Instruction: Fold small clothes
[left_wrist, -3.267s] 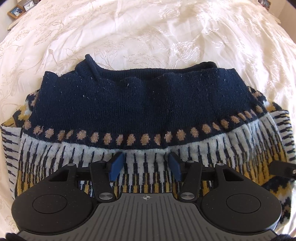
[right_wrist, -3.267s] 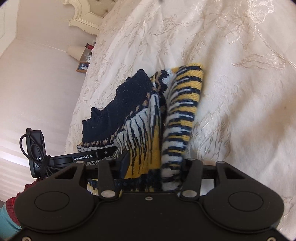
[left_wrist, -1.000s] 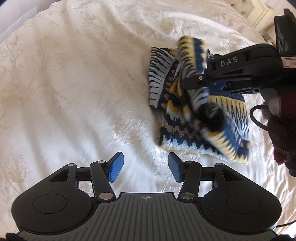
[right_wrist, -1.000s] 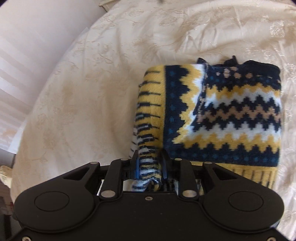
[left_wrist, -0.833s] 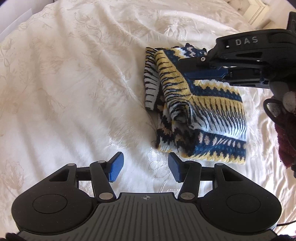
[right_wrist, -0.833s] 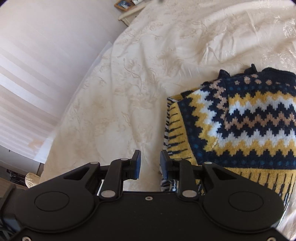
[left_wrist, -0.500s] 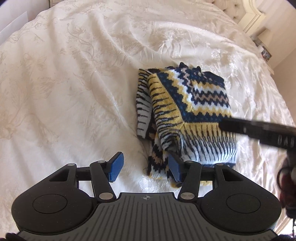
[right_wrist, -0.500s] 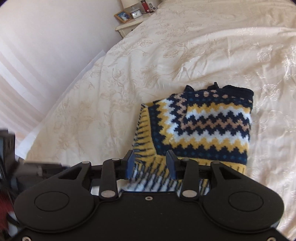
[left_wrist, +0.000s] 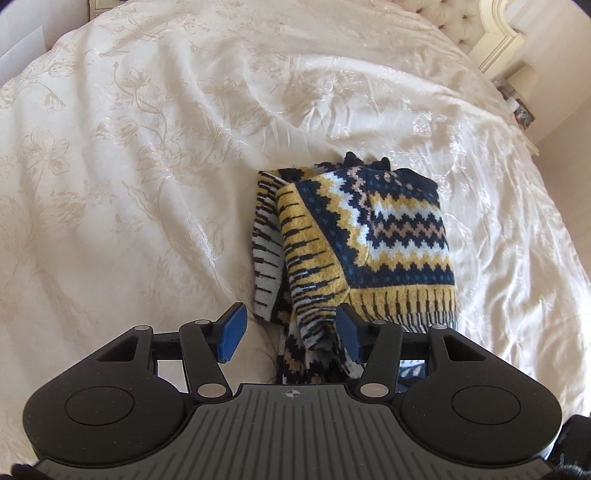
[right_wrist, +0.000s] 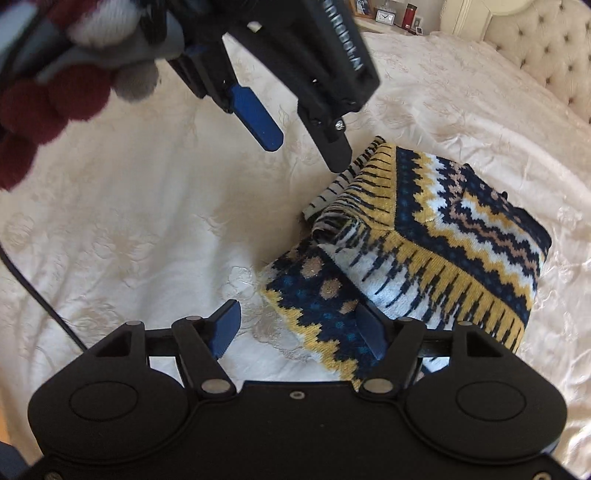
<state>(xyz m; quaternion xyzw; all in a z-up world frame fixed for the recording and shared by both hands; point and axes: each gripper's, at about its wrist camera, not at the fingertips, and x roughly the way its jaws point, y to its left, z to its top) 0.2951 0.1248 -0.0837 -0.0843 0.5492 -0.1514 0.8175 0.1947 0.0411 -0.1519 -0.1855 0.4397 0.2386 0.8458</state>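
Left wrist view: my left gripper (left_wrist: 290, 334) spread wide over the near left corner of the folded sweater (left_wrist: 364, 240) on the bed (left_wrist: 147, 166).

Reading left to right in this view, I see bare bedspread, then a loose striped flap (left_wrist: 266, 254) hanging off the sweater's left edge, then the zigzag-patterned bundle running away from me. The loose near end sits between my left gripper's parted fingers, closer to the right-hand one; nothing is pinched. In the right wrist view, my left gripper (right_wrist: 306, 147) hangs above the flap end, fingers apart, and my right gripper (right_wrist: 299, 332), also spread and empty, has the sweater's near corner (right_wrist: 314, 295) against its right-hand finger. I judge the left gripper the nearer to the untidy flap, so tucking it falls to that side.
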